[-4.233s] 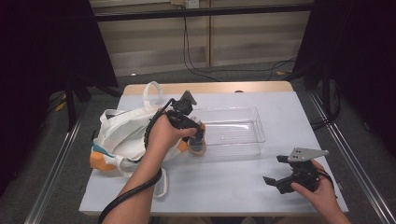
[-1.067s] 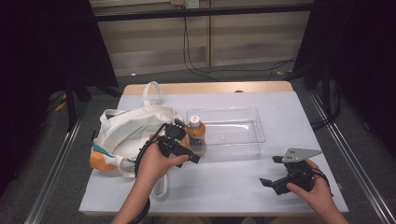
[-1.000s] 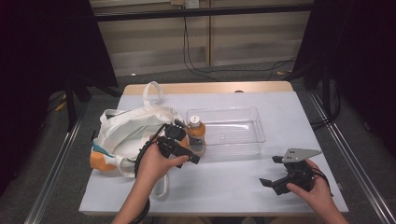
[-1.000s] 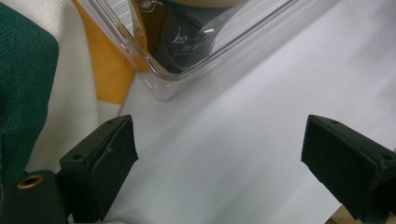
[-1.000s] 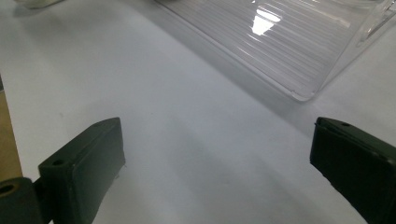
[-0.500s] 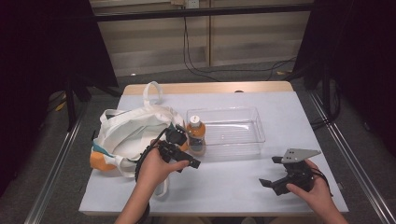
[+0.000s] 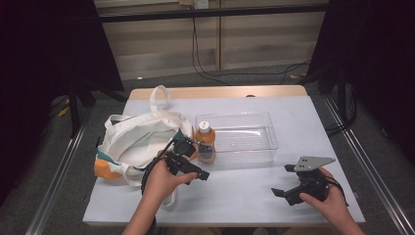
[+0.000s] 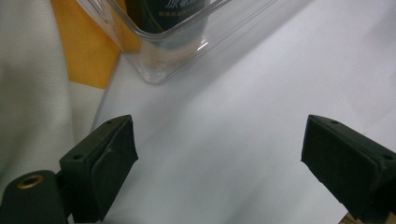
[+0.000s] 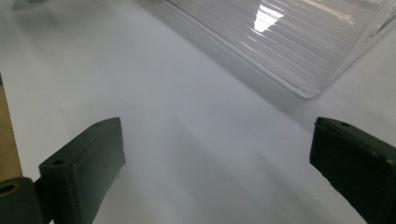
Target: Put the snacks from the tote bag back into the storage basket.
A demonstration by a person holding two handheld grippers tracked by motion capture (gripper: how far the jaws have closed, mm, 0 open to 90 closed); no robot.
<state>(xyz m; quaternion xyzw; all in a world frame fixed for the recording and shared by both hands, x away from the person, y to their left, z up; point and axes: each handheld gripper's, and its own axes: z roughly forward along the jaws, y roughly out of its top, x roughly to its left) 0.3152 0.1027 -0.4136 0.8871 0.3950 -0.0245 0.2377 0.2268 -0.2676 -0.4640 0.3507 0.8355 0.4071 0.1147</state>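
Observation:
An orange-capped bottle point(image 7: 205, 142) with a dark label stands upright in the left end of the clear plastic tray point(image 7: 254, 147). My left gripper point(image 7: 196, 164) hovers just in front of that tray corner, open, its pads apart from the bottle. In the left gripper view the bottle point(image 8: 163, 18) shows through the tray's corner wall point(image 8: 156, 70) beyond the open left gripper point(image 8: 224, 158). My right gripper point(image 7: 281, 180) is open over bare table at the front right. In the right gripper view the right gripper point(image 9: 219, 163) faces the tray's ribbed wall point(image 9: 280, 42).
A white tote bag point(image 7: 142, 137) with orange and teal parts lies left of the tray, its handle loop toward the far edge. Its fabric point(image 8: 32, 93) lies close beside my left jaw. The table's front edge is near both hands.
My left gripper has let go of the bottle, which now stands in the tray, and has drawn back a little toward the front edge. The right gripper has kept still.

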